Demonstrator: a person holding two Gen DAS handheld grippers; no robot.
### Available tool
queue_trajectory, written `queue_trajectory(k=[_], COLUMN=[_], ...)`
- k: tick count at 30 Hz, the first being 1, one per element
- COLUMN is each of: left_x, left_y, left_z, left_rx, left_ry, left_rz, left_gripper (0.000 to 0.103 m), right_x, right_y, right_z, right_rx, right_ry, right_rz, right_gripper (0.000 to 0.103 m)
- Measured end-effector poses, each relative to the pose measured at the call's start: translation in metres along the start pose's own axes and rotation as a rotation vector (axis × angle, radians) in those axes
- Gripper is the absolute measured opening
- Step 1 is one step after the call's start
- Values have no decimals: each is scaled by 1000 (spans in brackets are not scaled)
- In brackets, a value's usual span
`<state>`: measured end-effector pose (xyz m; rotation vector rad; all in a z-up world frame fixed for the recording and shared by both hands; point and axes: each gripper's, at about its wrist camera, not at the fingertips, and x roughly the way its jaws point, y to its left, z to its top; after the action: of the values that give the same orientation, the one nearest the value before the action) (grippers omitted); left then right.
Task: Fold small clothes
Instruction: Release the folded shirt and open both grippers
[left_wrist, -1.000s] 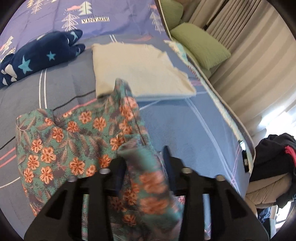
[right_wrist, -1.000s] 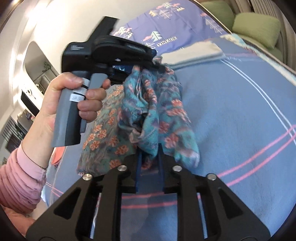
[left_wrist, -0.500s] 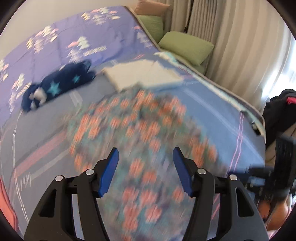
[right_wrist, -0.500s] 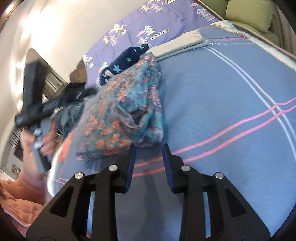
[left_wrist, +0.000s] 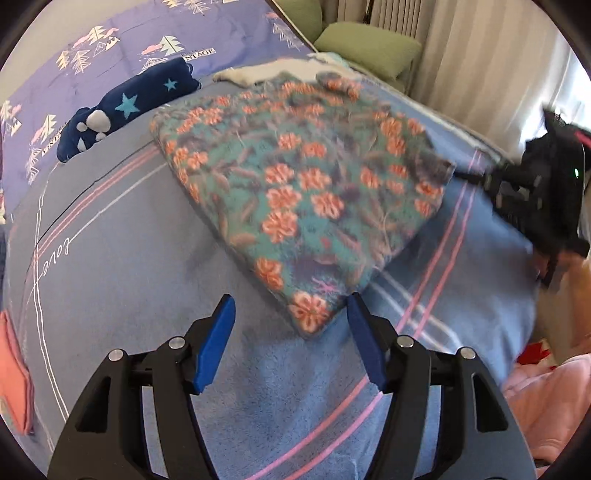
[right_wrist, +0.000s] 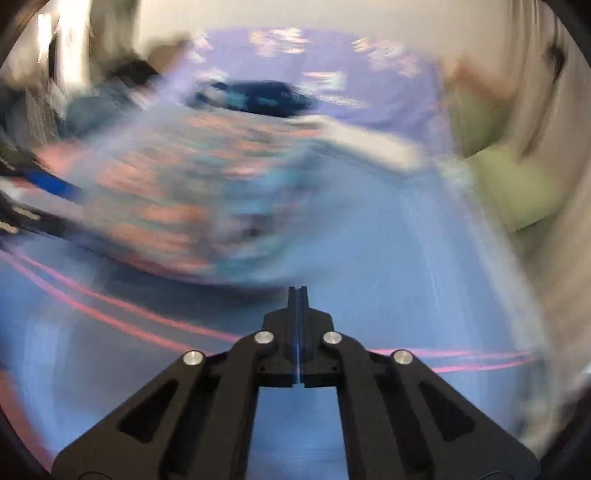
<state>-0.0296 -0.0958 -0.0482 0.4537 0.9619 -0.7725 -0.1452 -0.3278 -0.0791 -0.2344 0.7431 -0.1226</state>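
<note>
Here the left tool (left_wrist: 290, 339) tilts down, agape and empty, before the floral garment (left_wrist: 303, 192); right tool (right_wrist: 297, 291) clamped empty.

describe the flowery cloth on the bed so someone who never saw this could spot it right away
Start from the blue blanket with pink stripes that covers the bed. In its middle lies the floral cloth, spread flat, one corner pointing at the camera. Its teal ground with orange flowers sets it apart from the navy star-print garment to its left and the plain cream folded cloth behind it.
</note>
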Motion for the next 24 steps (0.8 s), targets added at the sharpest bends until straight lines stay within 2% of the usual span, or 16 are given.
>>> queue_trajectory(k=[1, 3, 5, 7, 9, 11, 12, 13, 14, 15, 16, 17, 19, 20, 21, 24], left_x=[3, 7, 7, 7, 7, 7, 7, 7, 7, 7, 8, 9, 11, 10, 9, 4], left_y=[-1, -1, 0, 3, 4, 4, 4, 5, 6, 7, 9, 13, 21, 23, 24, 28], left_z=[-2, -3, -4, -5, -6, -6, -5, -6, -6, -7, -8, -10, -14, -16, -17, -20], left_rx=[-1, -10, -33, -62, -75, -79, -81, -88, -94, -106, -115, -134, -165, -171, -169, -159], left_ry=[3, 5, -4, -8, -6, -10, -12, -20, -25, -28, -27, -25, -25, -30, -32, -24], left_rz=[11, 22, 25, 13, 8, 11, 12, 14, 15, 18, 17, 11, -14, -20, -20, -33], left_gripper=[63, 63, 63, 63, 63, 63, 63, 63, 63, 63, 63, 65, 65, 65, 65, 65], right_x=[4, 4, -5, -13, -16, -19, -18, -13, -9, -3, 8, 20, 42, 44, 45, 37], right_y=[-8, -31, -53, -57, -52, -40, -33, -25, -19, -13, -12, -17, -44, -51, -59, -78], right_z=[-3, -8, -11, -8, 1, 15, 23, 32, 38, 41, 40, 34, 7, 2, -7, -17], right_rx=[1, 125, 292, 371, 396, 385, 369, 346, 331, 319, 326, 365, 540, 581, 630, 740], right_ry=[34, 71, 56, 24, -8, -48, -56, -54, -42, -18, 32, 77, 144, 158, 167, 155], right_rz=[-19, 51, 166, 269, 349, 401, 411, 410, 400, 365, 309, 291, 328, 326, 325, 417], right_gripper=[0, 0, 4, 7, 38, 53, 55, 55, 47, 11, 7, 7, 7, 0, 0, 5])
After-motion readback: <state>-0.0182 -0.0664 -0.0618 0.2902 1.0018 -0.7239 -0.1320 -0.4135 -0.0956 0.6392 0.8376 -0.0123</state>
